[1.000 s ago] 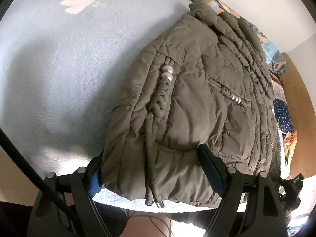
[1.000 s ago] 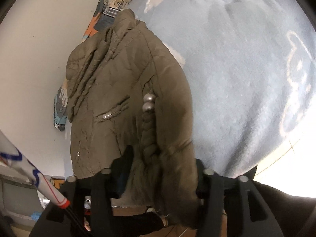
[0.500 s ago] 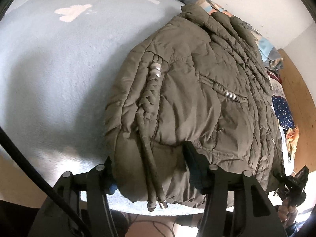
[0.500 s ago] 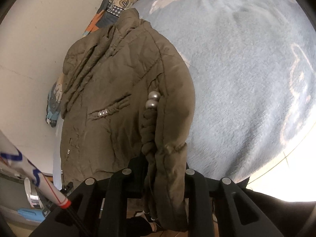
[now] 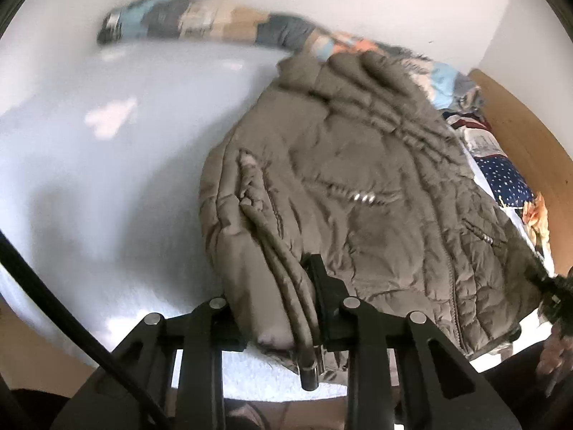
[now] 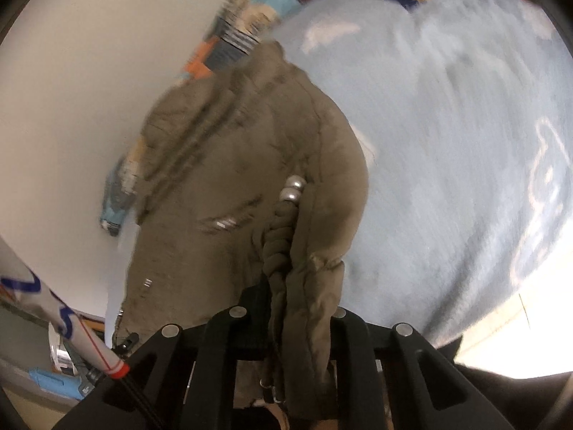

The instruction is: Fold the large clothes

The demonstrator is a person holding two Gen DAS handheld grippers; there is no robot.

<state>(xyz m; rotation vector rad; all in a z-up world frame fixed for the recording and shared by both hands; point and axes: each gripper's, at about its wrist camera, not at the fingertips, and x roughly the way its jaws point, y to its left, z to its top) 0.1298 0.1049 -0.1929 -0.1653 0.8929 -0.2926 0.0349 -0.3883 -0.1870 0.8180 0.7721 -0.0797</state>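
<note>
Olive jacket (image 5: 358, 193) hem pinched between both closing tools (left (image 5: 275, 308), right (image 6: 301, 308))

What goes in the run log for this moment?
phase: grasp hem | left gripper: closing on jacket hem | right gripper: closing on hem | jacket: on blue blanket | fold: not yet done

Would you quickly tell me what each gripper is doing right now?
Left gripper: closing on the jacket hem.
Right gripper: closing on the jacket's near edge.
</note>
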